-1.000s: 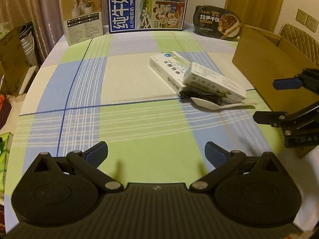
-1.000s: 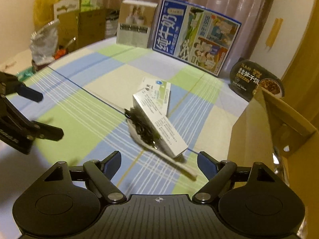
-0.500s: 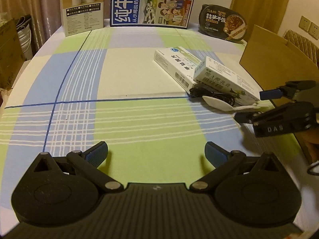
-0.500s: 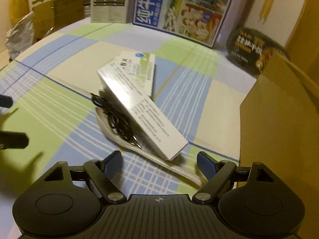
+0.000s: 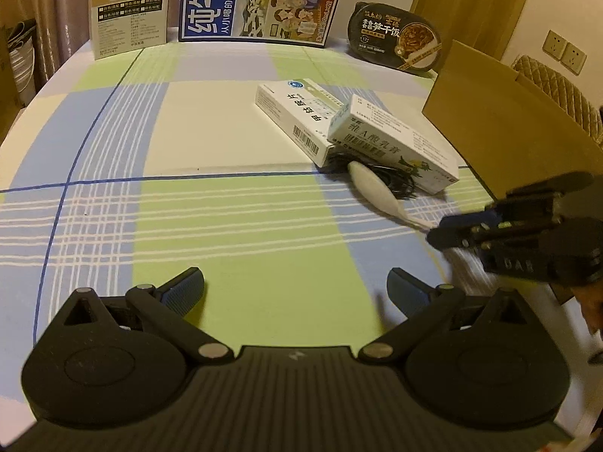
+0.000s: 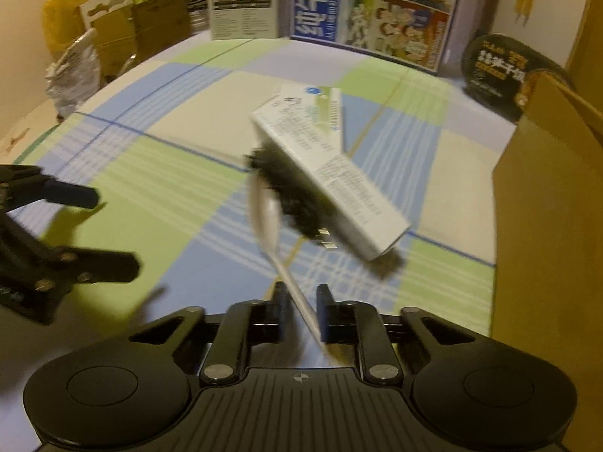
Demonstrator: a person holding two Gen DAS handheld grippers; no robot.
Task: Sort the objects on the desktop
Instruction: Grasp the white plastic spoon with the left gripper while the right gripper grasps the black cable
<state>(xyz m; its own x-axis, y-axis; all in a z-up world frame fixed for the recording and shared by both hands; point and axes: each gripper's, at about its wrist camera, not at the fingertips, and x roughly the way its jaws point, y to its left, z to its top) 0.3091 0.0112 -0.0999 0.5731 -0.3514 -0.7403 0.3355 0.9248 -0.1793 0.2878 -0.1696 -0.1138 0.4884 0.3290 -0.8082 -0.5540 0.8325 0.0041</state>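
The white spoon lies on the bench, handle between the right claw fingers, which are clenched on it. Left claw hovers released, empty.

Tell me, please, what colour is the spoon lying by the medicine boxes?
White; the spoon shows best in the left wrist view.

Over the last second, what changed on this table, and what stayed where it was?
The right gripper came down toward the pile and shut on the white spoon by its handle; a second ago its jaws stood wide open, clear of it. The left gripper stayed open over bare tablecloth. The two white boxes, the black cable and the cardboard box kept their places.
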